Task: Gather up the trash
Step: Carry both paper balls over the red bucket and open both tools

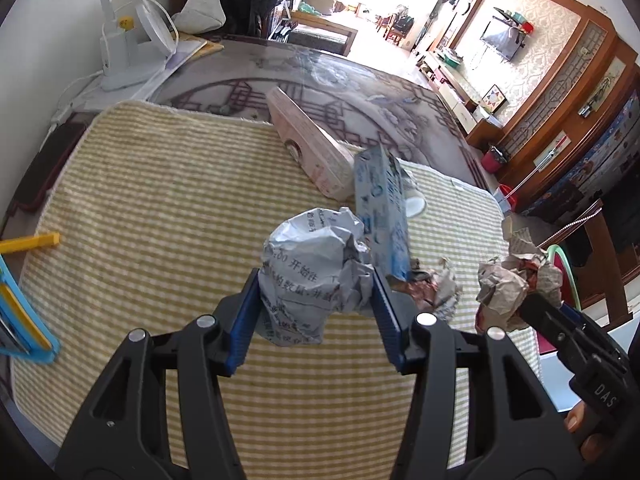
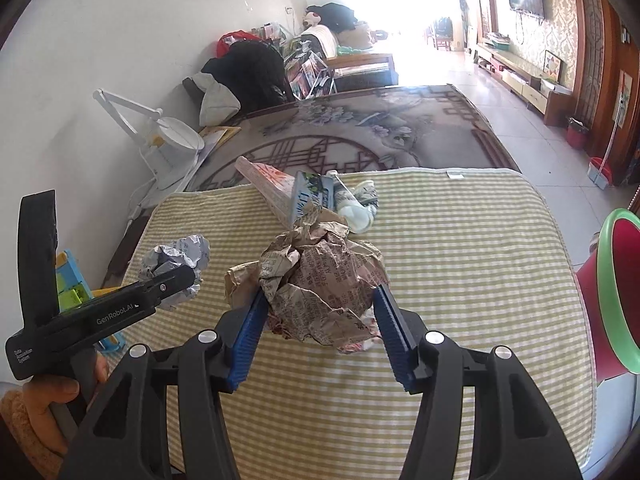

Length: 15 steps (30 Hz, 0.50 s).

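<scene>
The left claw [image 1: 316, 300] grips a crumpled ball of grey printed paper [image 1: 316, 268] between its blue pads and holds it above the yellow striped cloth [image 1: 160, 200] that covers the counter. The right claw [image 2: 320, 312] is closed on a crumpled ball of brown newspaper [image 2: 320, 280], also lifted over the cloth. In the right wrist view, a hand [image 2: 60, 396] holds the handle of the left tool at the lower left.

Just behind the two balls, a blue and white carton [image 1: 382, 208] leans against a pink box [image 1: 308, 140], and a small white tube [image 2: 356, 204] lies beside them. At the right edge stands a red bin with a green rim [image 2: 616, 292]. Farther away, a white desk lamp [image 2: 172, 140] stands on the counter near the wall.
</scene>
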{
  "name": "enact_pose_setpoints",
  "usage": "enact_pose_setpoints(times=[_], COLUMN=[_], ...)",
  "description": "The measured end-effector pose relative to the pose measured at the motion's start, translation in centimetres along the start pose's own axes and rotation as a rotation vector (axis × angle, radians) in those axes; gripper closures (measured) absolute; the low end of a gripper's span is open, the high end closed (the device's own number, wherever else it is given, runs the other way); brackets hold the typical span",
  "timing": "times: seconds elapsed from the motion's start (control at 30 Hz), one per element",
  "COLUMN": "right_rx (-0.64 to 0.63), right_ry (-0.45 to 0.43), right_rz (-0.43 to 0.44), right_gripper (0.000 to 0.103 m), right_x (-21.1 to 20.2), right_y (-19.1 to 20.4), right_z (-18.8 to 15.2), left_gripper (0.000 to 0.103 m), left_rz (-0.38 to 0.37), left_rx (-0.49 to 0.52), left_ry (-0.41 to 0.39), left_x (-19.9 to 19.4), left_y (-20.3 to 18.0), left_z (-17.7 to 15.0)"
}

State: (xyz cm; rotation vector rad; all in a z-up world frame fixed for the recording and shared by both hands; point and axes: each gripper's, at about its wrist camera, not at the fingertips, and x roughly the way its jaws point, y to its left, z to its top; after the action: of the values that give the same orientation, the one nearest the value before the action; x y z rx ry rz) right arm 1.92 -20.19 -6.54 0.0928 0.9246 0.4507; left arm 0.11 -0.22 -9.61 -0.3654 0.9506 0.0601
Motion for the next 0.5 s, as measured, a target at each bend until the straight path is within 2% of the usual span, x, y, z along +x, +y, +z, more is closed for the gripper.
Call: enact_pose_setpoints(times=[0.2, 0.5], right_rx=[-0.010, -0.012], right_ry=[0.011, -0.012], right_rz=[0.010, 0.025], right_gripper=[0.050, 0.050], right_x=[-0.9, -2.9], right_y=[-2.9, -7.5], right_z=[-0.4, 0.1], left_gripper=[0.053, 0.053], left_rz=[0.009, 0.016], left_rx=[-0.004, -0.005], left_ry=[0.019, 0.003], left_x=[1.0, 1.2], left_y=[-3.3, -8.0], left_z=[-1.5, -2.4])
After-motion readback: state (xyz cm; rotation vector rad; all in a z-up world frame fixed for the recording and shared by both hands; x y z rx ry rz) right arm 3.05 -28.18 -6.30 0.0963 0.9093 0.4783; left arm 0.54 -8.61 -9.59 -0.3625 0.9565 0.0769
